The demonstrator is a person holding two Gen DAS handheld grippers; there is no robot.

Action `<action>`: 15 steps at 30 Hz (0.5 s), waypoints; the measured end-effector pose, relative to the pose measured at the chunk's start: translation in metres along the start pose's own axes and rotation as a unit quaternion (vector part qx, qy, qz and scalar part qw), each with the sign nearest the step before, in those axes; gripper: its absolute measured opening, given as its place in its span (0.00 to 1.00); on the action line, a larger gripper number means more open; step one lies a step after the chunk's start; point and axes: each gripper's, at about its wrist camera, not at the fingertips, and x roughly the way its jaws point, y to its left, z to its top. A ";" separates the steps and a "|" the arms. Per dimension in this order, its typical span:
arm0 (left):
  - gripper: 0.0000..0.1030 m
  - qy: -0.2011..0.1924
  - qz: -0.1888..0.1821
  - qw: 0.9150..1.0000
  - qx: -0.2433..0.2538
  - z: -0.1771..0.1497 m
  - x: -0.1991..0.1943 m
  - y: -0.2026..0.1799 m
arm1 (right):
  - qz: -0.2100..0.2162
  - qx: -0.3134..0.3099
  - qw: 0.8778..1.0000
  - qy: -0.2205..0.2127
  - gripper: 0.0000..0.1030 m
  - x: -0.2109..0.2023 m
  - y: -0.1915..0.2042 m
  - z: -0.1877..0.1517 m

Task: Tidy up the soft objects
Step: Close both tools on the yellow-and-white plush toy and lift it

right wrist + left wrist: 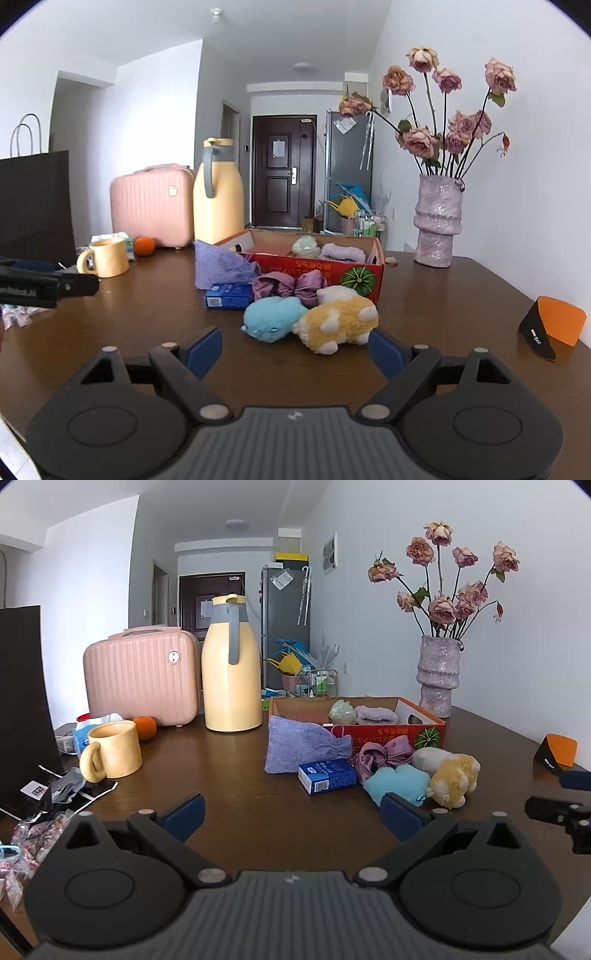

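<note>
Both our left tongs (291,814) and right tongs (295,350) gape empty. The yellow plush (338,323) lies before the box (317,267) mid-desk; we should straddle its middle, squeeze gently, then lift.

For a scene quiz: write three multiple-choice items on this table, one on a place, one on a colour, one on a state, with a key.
1. Where does the blue plush toy lie?
A. in the box
B. on the table, in front of the box
C. on the pink case

2. What colour is the mug?
A. yellow
B. green
C. black

3. How is the right tool?
A. shut on the plush
B. open, holding nothing
C. shut on the mug

Key: B, it lies outside the cardboard box; A, its glaze is yellow; B, the fingers stand apart with nothing between them.
</note>
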 end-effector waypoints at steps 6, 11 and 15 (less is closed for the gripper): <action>1.00 0.017 -0.009 1.000 0.000 0.000 0.027 -0.004 | -0.025 0.066 0.997 0.023 0.86 0.056 -0.014 -0.001; 1.00 0.028 -0.017 0.999 0.000 0.001 0.057 -0.009 | -0.068 0.115 0.990 0.051 0.86 0.123 -0.026 0.009; 1.00 0.038 -0.021 0.999 0.005 0.003 0.078 -0.013 | -0.105 0.144 0.981 0.078 0.83 0.170 -0.033 0.011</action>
